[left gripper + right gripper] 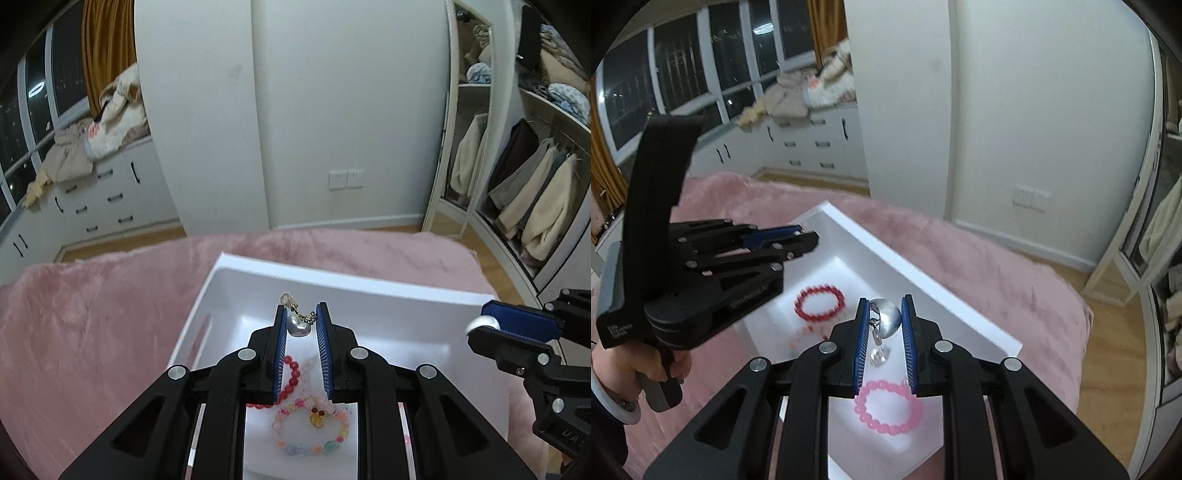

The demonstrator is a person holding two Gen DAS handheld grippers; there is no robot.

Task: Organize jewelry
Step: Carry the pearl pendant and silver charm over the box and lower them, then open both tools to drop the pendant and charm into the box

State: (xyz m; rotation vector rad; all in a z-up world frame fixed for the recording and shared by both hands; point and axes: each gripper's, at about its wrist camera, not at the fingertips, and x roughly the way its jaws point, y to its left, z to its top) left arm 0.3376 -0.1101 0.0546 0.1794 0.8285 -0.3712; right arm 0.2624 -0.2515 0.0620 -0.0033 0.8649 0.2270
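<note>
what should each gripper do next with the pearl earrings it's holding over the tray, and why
Probably lower both a little and open. The left gripper pinches a heart pearl earring and the right gripper a round pearl earring, both above the white tray where the red bracelet and pink bracelet already lie. Releasing low should keep them from bouncing out.

Each camera sits on its gripper and looks down along the fingers, very close above the white tray [258, 273] [849, 229]. Both face the white wall [332, 110] [1034, 110] and share tray and pink blanket [92, 314] [1015, 266]
</note>
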